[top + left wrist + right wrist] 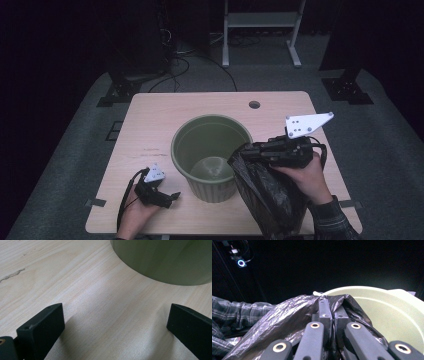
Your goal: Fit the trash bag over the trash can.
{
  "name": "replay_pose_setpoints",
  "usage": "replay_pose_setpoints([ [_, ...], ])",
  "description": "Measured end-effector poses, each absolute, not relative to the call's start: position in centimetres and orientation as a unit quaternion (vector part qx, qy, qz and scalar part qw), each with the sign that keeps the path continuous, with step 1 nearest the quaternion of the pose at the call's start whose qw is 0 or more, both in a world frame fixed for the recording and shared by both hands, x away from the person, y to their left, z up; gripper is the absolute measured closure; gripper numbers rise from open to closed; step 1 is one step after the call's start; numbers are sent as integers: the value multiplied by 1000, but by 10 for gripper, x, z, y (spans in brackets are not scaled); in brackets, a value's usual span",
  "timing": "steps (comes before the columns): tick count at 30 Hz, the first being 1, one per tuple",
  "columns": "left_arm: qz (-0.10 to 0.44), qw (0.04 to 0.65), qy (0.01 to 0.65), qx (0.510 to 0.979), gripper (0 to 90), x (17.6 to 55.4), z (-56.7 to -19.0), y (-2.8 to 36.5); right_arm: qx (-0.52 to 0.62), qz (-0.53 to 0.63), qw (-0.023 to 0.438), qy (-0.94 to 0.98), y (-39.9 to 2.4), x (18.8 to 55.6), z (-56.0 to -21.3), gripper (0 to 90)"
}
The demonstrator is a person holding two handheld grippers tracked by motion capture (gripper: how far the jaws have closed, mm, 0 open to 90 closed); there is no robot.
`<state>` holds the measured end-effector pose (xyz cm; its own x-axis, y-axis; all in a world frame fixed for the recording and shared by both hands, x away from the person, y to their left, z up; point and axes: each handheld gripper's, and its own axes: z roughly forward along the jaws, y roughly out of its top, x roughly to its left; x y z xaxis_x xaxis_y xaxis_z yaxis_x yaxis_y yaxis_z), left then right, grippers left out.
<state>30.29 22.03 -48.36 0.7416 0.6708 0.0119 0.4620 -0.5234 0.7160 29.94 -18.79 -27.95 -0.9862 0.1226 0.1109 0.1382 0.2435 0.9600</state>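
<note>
A green plastic bin [211, 150] stands upright and empty in the middle of the wooden table [150, 125]. My right gripper [246, 151] is shut on a black bin bag [267, 192], which hangs down past the table's front edge, just right of the bin's rim. In the right gripper view its jaws pinch the crinkled bag [287, 312] with the bin [387, 312] beyond. My left gripper [172, 196] rests on the table left of the bin. Its fingers [42, 327] stand open over bare wood, and the bin's wall [170, 260] is ahead.
A round cable hole [254, 105] sits near the table's far edge. A white desk frame [262, 30] and dark stands are on the carpet behind. A plaid sleeve [234, 312] shows in the right gripper view.
</note>
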Motion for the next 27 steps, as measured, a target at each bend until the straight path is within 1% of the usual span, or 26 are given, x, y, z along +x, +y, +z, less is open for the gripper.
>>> replay_pose_setpoints([
  [7,145,361,329,861,0,303,-484,220,-74,-612,21,-787,-176,310,-270,880],
  [27,144,361,330,860,0,303,-484,220,-43,-616,44,-785,-100,351,-240,882],
])
